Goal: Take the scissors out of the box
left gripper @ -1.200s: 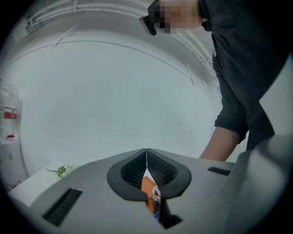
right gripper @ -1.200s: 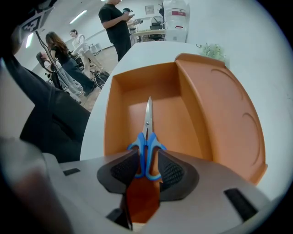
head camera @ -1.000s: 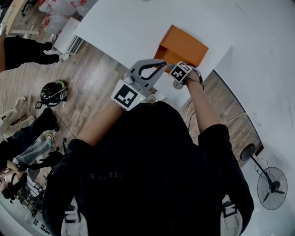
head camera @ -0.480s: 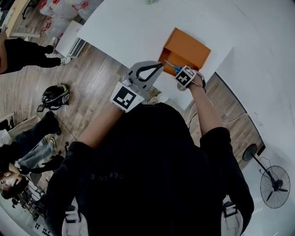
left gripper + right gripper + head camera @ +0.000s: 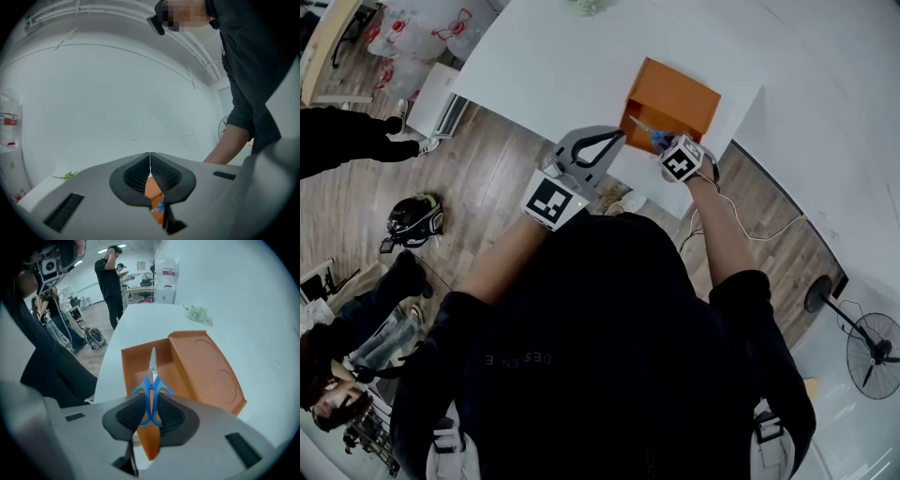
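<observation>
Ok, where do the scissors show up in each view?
Head view: scissors top centre, at the orange box's near edge.
Left gripper view: blue sliver low centre, behind the shut left gripper.
Right gripper view: centre, handles clamped in the right gripper.
Shared landmark: the orange box.

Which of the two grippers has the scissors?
The right gripper, clamped on the blue-handled scissors; the left gripper is shut and empty.

Orange box (image 5: 133, 366) open on top, lid (image 5: 206, 371) alongside; wide white table (image 5: 140, 319) around.
</observation>
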`<action>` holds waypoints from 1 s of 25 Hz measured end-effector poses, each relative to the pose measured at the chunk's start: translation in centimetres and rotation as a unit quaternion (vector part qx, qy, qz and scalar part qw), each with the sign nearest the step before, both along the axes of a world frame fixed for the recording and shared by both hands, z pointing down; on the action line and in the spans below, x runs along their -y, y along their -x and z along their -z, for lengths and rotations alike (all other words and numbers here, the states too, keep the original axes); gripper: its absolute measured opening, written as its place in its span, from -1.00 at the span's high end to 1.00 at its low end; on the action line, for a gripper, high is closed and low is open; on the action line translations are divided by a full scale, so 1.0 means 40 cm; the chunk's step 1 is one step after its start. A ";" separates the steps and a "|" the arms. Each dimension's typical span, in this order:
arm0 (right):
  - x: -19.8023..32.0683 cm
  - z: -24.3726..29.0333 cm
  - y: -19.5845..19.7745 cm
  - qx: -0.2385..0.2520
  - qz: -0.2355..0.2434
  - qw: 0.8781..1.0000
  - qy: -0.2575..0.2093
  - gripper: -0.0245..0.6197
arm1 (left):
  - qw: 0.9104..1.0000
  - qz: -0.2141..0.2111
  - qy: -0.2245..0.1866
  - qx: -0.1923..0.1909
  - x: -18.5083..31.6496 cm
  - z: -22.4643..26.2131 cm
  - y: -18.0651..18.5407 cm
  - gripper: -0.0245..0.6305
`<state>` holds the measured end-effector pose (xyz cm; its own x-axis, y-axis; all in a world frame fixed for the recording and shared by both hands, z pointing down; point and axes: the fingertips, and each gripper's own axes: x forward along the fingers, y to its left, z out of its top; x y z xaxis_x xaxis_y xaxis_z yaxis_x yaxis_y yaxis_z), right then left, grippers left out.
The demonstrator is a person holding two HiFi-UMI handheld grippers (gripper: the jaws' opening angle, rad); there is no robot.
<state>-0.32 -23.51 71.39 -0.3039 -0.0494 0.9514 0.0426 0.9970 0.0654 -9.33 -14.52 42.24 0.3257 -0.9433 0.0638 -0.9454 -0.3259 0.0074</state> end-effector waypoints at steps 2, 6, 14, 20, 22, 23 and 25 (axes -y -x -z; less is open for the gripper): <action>0.000 0.028 0.001 0.016 -0.015 1.000 -0.001 0.64 | 1.000 -0.007 -0.001 -0.001 -0.001 0.001 -0.001 0.86; -0.009 0.093 -0.003 0.064 -0.064 0.996 0.017 0.64 | 1.000 -0.022 0.000 0.003 -0.007 0.003 -0.009 0.86; -0.004 0.218 0.003 0.173 -0.150 0.973 0.029 0.64 | 0.999 -0.051 -0.004 0.008 -0.013 0.015 -0.027 0.86; 0.000 0.346 0.004 0.270 -0.197 0.942 0.026 0.64 | 0.998 -0.068 -0.003 0.009 -0.010 0.020 -0.040 0.86; -0.001 0.397 0.001 0.306 -0.213 0.928 0.026 0.64 | 0.997 -0.074 -0.004 0.010 -0.007 0.024 -0.045 0.86; -0.002 0.424 -0.001 0.325 -0.219 0.920 0.025 0.64 | 0.997 -0.076 -0.004 0.011 -0.005 0.027 -0.048 0.86; -0.004 0.481 -0.003 0.360 -0.226 0.905 0.020 0.64 | 0.997 -0.080 -0.004 0.010 0.000 0.035 -0.052 0.86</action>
